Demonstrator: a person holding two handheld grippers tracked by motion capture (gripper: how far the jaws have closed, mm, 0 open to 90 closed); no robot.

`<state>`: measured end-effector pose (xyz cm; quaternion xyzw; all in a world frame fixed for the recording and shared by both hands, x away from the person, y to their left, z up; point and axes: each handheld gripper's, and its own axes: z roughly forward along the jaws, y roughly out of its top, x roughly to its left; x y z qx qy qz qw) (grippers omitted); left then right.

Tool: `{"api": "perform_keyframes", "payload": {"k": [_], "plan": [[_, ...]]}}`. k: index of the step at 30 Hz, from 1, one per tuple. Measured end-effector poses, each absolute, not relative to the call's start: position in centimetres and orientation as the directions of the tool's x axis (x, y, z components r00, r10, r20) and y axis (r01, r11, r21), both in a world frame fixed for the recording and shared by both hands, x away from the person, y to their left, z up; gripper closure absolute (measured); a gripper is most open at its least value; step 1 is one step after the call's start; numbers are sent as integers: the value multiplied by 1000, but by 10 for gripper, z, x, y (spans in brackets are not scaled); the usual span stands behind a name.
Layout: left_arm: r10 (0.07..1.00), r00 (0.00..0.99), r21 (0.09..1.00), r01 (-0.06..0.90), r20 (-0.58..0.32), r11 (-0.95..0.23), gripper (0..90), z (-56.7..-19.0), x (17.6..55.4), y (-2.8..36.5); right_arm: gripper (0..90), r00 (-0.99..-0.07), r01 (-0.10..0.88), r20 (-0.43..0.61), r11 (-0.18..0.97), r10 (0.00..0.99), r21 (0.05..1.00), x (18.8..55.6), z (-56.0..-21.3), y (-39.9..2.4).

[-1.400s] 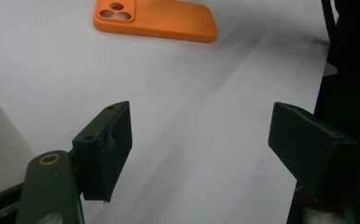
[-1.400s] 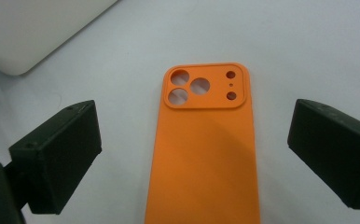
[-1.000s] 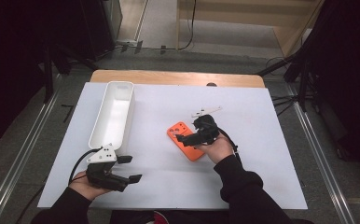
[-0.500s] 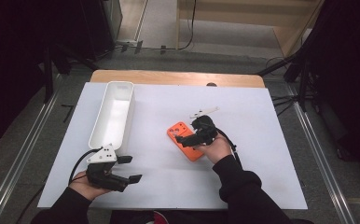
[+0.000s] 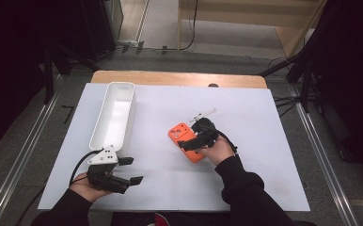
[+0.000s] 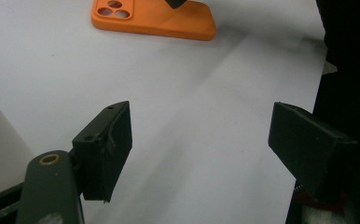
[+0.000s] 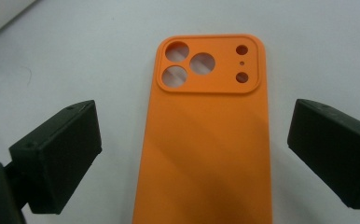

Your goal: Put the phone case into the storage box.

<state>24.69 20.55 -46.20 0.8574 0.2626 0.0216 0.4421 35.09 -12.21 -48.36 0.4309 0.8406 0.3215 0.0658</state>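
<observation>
Dim room, grey floor and cables beyond a wooden table [image 5: 179, 78] under a white sheet [image 5: 264, 122]. At the near left corner of the sheet, left hand [image 5: 83, 188] low on the surface around the left gripper [image 5: 130, 170], pointing toward the middle of the table, jaws spread wide with bare sheet between them and nothing gripped. Right of centre, right hand [image 5: 219, 150] carrying the right gripper [image 5: 189, 143] over the orange phone case [image 5: 185, 141], pointing leftward along it; in the right gripper view, jaws parted on either side of the case [image 7: 206, 154], clear of its edges, not clamping it. Phone case flat on the sheet, camera cutouts at the far end. Along the left side, a long white bin [image 5: 114, 115], lying lengthwise, interior bare. Beyond the right gripper, a small white stick-like item [image 5: 203, 113], too small to identify.
</observation>
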Motion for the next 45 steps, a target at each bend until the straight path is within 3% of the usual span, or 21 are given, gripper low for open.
{"api": "perform_keyframes", "payload": {"k": [45], "plan": [[465, 864, 766, 428, -192, -479, 218, -463, 247, 205, 21, -627, 715, 106, 516, 771, 471, 351, -502, -116]]}}
